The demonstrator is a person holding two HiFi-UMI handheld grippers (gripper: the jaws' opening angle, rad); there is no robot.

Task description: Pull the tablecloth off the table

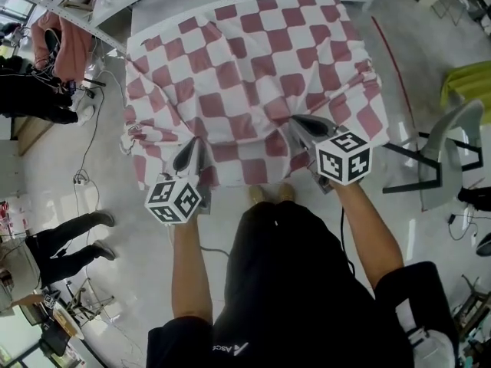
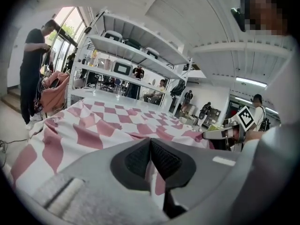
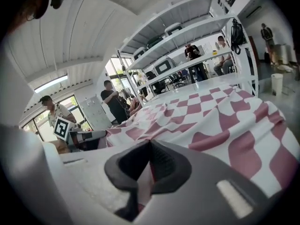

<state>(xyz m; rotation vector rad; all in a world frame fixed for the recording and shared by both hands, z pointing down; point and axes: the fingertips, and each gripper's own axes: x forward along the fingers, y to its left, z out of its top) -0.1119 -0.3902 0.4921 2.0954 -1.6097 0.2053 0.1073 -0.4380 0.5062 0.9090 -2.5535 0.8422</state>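
A red-and-white checked tablecloth [image 1: 245, 67] lies over the table [image 1: 153, 6], bunched and wrinkled along its near edge. In the head view my left gripper [image 1: 193, 142] is shut on the tablecloth's near edge at the left. My right gripper [image 1: 295, 119] is shut on the same edge further right. In the left gripper view the tablecloth [image 2: 93, 125] runs away from the left gripper [image 2: 150, 142], cloth pinched between the dark pads. The right gripper view shows the tablecloth [image 3: 211, 116] pinched in my right gripper [image 3: 149, 144] too.
A grey chair [image 1: 449, 156] stands on the floor at the right. A person's legs [image 1: 65, 244] are at the left, with cables on the floor [image 1: 88, 129] nearby. White shelving [image 2: 136, 46] rises behind the table. My own feet [image 1: 270, 194] are just below the hanging cloth.
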